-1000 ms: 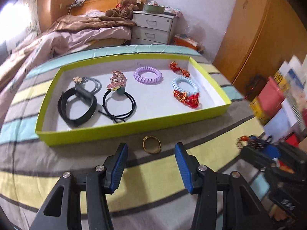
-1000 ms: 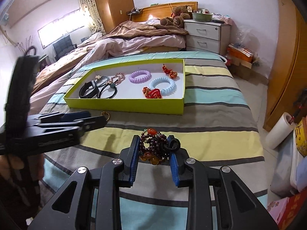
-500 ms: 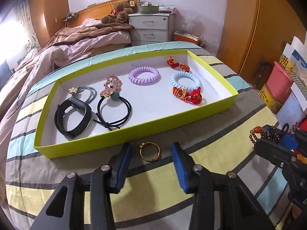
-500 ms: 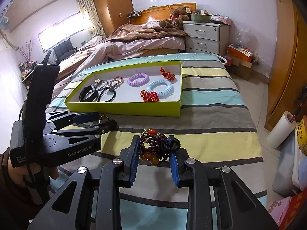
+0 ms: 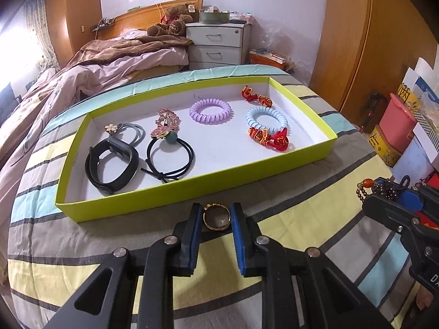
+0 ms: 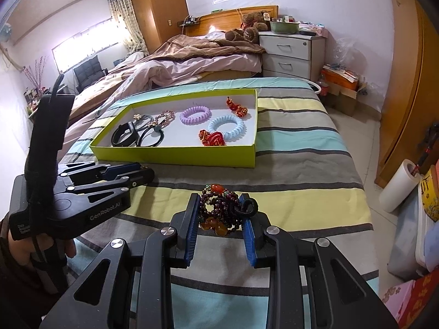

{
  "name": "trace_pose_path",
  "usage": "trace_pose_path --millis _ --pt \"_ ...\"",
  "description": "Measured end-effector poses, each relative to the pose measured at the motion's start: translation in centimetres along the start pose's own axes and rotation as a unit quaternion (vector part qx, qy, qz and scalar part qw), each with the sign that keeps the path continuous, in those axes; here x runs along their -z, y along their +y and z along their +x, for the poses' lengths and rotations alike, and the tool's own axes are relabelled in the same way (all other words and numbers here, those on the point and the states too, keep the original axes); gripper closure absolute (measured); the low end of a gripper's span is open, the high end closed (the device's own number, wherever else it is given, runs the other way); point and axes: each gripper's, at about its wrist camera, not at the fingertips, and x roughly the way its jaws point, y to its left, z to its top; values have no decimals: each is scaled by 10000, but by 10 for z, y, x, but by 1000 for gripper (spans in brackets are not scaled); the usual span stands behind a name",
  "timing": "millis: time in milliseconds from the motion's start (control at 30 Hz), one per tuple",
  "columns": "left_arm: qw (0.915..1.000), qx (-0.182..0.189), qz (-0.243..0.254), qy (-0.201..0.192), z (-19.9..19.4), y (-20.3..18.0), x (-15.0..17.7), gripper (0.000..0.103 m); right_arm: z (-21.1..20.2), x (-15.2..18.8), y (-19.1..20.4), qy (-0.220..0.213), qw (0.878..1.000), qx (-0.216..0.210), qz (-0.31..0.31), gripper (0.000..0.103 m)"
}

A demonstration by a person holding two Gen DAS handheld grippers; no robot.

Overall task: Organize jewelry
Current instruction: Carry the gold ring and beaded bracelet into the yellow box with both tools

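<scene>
A gold ring (image 5: pixel 216 228) lies on the striped bedspread just in front of the lime-green tray (image 5: pixel 192 192). My left gripper (image 5: pixel 216 207) is closing on it, and both blue pads touch the ring's sides. The tray holds a black wristband (image 5: pixel 109 164), a black hair tie (image 5: pixel 170 150), a purple coil tie (image 5: pixel 210 111), a blue coil tie (image 5: pixel 266 118) and red knotted cords (image 5: pixel 270 137). My right gripper (image 6: pixel 218 200) is shut on a dark beaded bracelet (image 6: pixel 216 211) with amber beads, held above the bedspread. It also shows at the right edge of the left wrist view, the right gripper (image 5: pixel 384 192).
A rumpled pink and brown quilt (image 5: pixel 109 63) lies beyond the tray, with a white nightstand (image 5: pixel 216 46) behind it. Boxes and a pink tub (image 5: pixel 397 126) stand off the bed's right edge. A paper roll (image 6: pixel 397 189) stands on the floor by the wardrobe.
The left gripper's jaws have narrowed from wide open until their pads meet the gold ring. The right gripper has stayed put with the bracelet in it.
</scene>
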Motion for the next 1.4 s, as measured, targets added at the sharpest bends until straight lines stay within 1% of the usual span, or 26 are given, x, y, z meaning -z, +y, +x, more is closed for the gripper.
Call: trace_pose_path --millis 500,833,967,1067,1133,1233,1400 --pt "9994 189 -117 -276 -38 8 9 81 -15 1 7 -133 9999 26 9 74" --pt "9979 276 -108 -568 -68 12 9 81 -26 -5 12 -273 9996 40 1 74" --pt "9972 331 -80 -666 -76 15 3 81 -28 -17 10 -363 9993 -4 40 74" --pt "9965 441 -95 -704 -79 21 -6 81 -27 -33 9 -463 9989 -37 -20 74" --pt "9966 394 -48 -727 -78 23 -13 81 -23 -43 7 -502 9987 -105 -30 74" --pt "9964 475 -73 -704 -72 27 -21 81 -8 -64 4 -466 9988 -97 -70 74" --pt "9966 560 -76 -592 -55 28 -31 81 20 -88 2 -341 9991 -85 -225 73"
